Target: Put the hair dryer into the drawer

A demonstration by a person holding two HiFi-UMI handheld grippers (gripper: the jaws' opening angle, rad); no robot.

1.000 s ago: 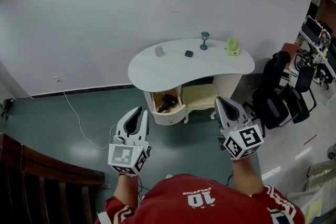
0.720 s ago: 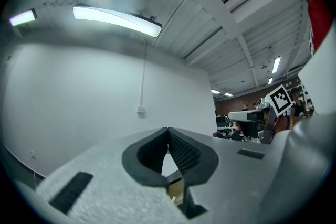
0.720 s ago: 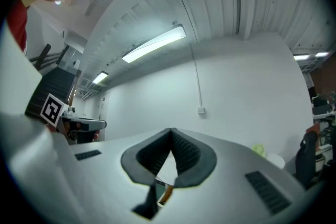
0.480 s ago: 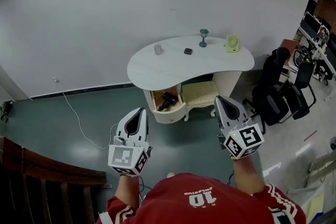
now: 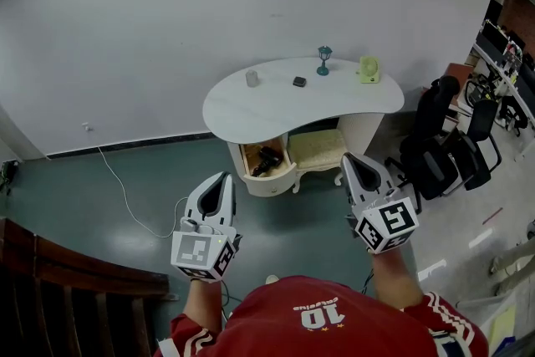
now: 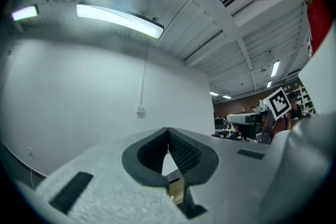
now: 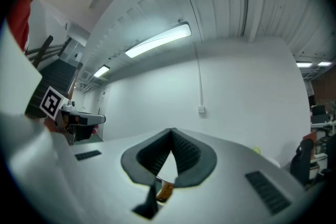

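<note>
**Head view.** Holds the left claw [image 5: 224, 177] and the right claw [image 5: 347, 156] side by side ahead of the chest. Both clenched, both empty, well short of the desk [image 5: 242, 109]. Finds the hair dryer [image 5: 267, 159] far beyond the tips, between the two claws' lines. Lies inside the drawer [image 5: 272, 180], pulled out under the desktop. Reads, as a judgement only, as placing done and claws kept clear, leaving the drawer front free for a push shut.

Counts two claws, one hair dryer and one open drawer. On the desktop beyond, four small things: a pale cup [image 5: 252, 79], a dark block [image 5: 299, 83], a teal lamp figure [image 5: 324, 62] and a yellow-green fan [image 5: 369, 71]. Under the desk, beyond the right claw, one cushioned stool [image 5: 318, 150].

**Left gripper view.** Shows pads met at the tip, nothing between them. Points level at bare wall, hence no dryer here. Counts one wall box [image 6: 139, 110] above and left of the tip, and two ceiling lamps [image 6: 118, 19] higher still. Off to the right, one marker cube [image 6: 279, 103], the other claw's.

**Right gripper view.** Shows pads likewise pressed together, gripping nothing. Again aimed at wall, not desk. Counts one wall box above and right of the tip, and one long lamp straight above. At far left, the left claw's one cube.
</note>
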